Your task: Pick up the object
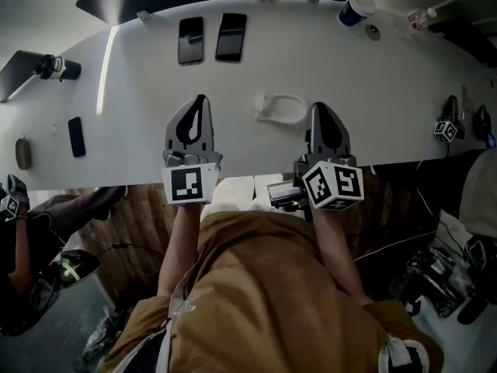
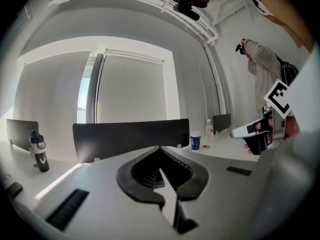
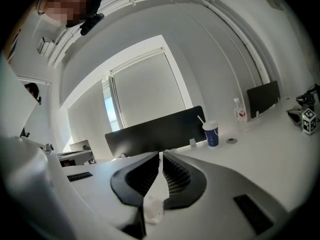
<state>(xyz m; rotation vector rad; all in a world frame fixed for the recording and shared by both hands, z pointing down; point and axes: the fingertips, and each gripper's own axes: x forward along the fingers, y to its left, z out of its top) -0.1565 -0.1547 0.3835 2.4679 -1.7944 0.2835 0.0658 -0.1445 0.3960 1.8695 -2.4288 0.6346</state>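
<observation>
On the white table, close to its near edge, the person holds both grippers side by side, pointing away from the body. The left gripper has its 2 fingers drawn together so that the tips meet, with nothing clamped between them; only the table shows through the loop behind the tips. The right gripper is the same, tips pressed together and holding nothing.

The white object, a low, pale, rounded thing hard to make out against the table, lies on the table between the 2 grippers. It is nearer the right one, just to the left of its fingers and apart from them.

Farther back lie 2 dark phones side by side, well beyond the left gripper. A 3rd phone lies off to the left. A blue cup with a white lid stands at the far edge, beyond the right gripper, next to a dark divider panel.
</observation>
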